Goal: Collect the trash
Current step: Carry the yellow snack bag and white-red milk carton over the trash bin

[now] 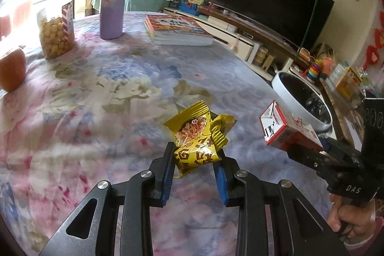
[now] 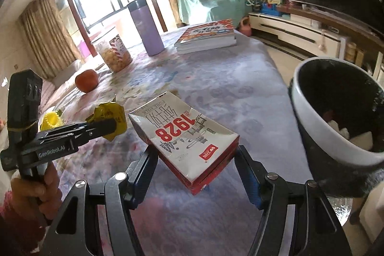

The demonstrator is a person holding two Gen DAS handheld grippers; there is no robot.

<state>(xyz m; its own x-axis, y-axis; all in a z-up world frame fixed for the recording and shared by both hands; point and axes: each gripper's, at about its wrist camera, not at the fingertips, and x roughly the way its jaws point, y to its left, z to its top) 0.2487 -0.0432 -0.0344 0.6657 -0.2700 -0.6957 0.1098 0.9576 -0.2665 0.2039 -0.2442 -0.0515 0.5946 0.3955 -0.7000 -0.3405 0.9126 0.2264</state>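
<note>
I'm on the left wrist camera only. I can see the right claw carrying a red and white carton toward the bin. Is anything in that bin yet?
Observer: Yes. The right wrist view looks into the bin, and a few white crumpled pieces lie at the bottom.
Operator: Is the carton squashed?
Observer: The carton has a dented top face printed 1928. The right claw grips it by its sides.
Operator: Anything near my wrapper I'm missing?
Observer: A yellow ridged ring shows behind the left claw, which pinches the wrapper. I cannot tell what the ring rests on.
</note>
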